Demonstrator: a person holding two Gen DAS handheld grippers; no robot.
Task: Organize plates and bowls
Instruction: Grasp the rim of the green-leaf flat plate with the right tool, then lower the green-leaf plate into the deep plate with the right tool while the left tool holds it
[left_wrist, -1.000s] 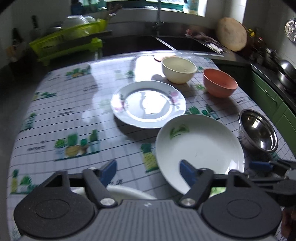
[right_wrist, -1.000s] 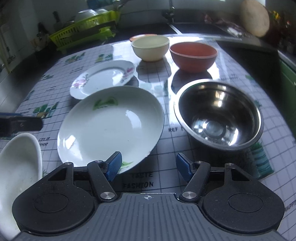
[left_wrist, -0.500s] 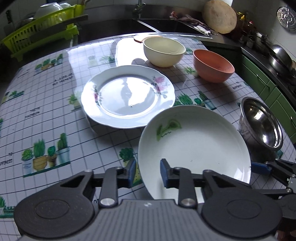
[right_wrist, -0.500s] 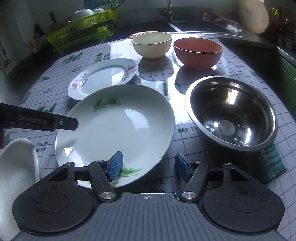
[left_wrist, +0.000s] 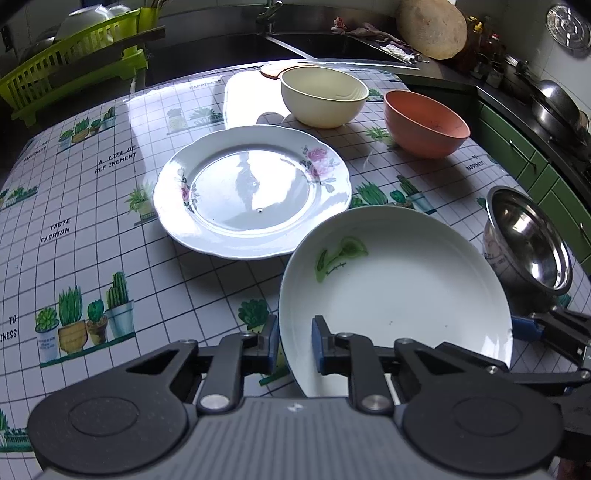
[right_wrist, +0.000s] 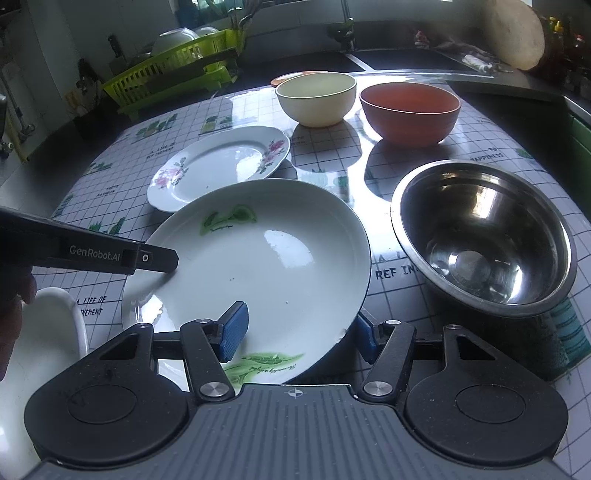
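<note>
Tablecloth (left_wrist: 92, 229) bears green-leaf plate (left_wrist: 399, 288), its rim pinched by left tool (left_wrist: 293, 343).

A glossy cloth printed with grid lines and potted plants covers the bench (left_wrist: 92, 206), catching bright glare. Behind it runs a dark counter with a sink (left_wrist: 229, 48), a lime-green dish rack (right_wrist: 173, 77) at left, green cabinets (left_wrist: 546, 177) at right.

Rose-patterned plate (left_wrist: 251, 192), orange bowl (left_wrist: 424, 125)

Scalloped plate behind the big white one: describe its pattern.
White scalloped plate with pink roses and green leaves on its rim; clearest in the left wrist view.
</note>
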